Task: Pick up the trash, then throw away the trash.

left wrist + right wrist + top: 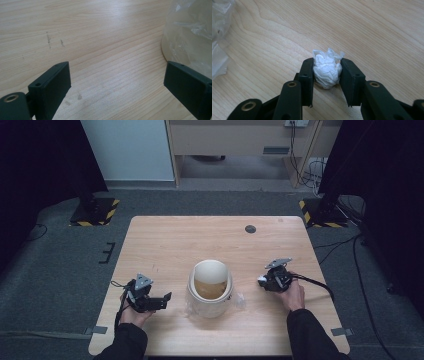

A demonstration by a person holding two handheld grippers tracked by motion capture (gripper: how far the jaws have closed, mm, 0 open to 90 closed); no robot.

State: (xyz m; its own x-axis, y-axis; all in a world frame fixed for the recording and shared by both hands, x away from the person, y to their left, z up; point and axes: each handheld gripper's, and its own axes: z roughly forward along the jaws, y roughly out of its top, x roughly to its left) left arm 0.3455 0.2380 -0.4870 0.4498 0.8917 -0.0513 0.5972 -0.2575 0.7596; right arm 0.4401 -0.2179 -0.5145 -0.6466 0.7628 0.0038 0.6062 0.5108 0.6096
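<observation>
Left gripper point(161, 301): lower left of the high view, held over the table just left of the bin. Its jaws stand wide apart, with bare wood between them in the left gripper view.
Table point(165, 245): light wood grain, with a small dark round disc point(250, 229) in the upper right of its top.
Bin point(210, 290): cream, round, at centre of the high view, lined with a clear plastic bag point(190, 30) that spills over its side.
Paper wad point(327, 68): crumpled, white, at centre of the right gripper view, resting on the table well right of the bin.
Right gripper point(326, 75): right of centre in the high view, clamped on the paper wad, both pads pressing its sides.
Writing: none legible on any item; no brand marks can be read.
</observation>
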